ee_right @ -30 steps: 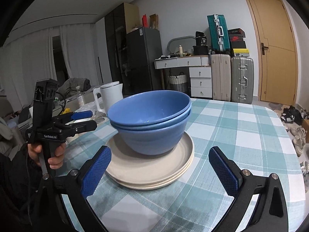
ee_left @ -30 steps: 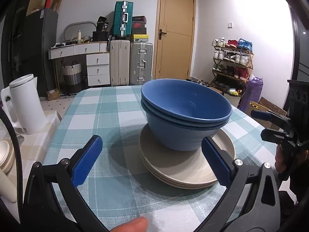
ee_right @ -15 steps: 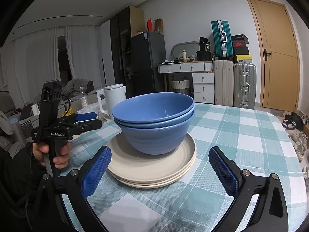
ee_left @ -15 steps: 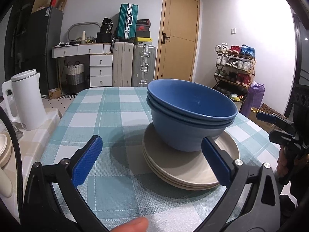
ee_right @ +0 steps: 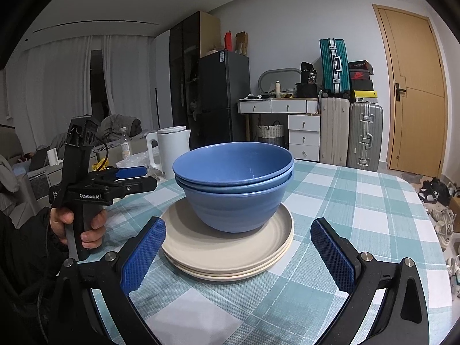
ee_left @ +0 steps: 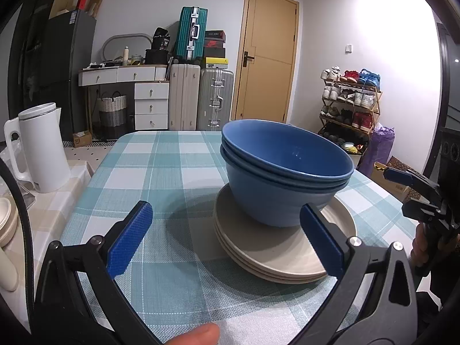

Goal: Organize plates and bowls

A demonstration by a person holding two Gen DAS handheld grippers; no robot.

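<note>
Nested blue bowls [ee_left: 284,178] sit on a stack of beige plates [ee_left: 276,253] on the checked tablecloth; they also show in the right wrist view as bowls [ee_right: 234,187] on plates [ee_right: 227,250]. My left gripper [ee_left: 227,238] is open and empty, on the near left side of the stack, not touching it. It also shows in the right wrist view [ee_right: 135,178]. My right gripper [ee_right: 237,251] is open and empty, just in front of the plates. It shows at the right edge of the left wrist view [ee_left: 408,184].
A white kettle [ee_left: 40,149] stands on a side counter left of the table; it also shows in the right wrist view [ee_right: 171,146]. Beige dishes [ee_left: 5,224] lie at the far left. Suitcases, drawers, a door and a shoe rack stand behind the table.
Both grippers have drawn back and tilted slightly upward; the stack sits lower in view. Bowls and plates have not moved. Both stay open.
</note>
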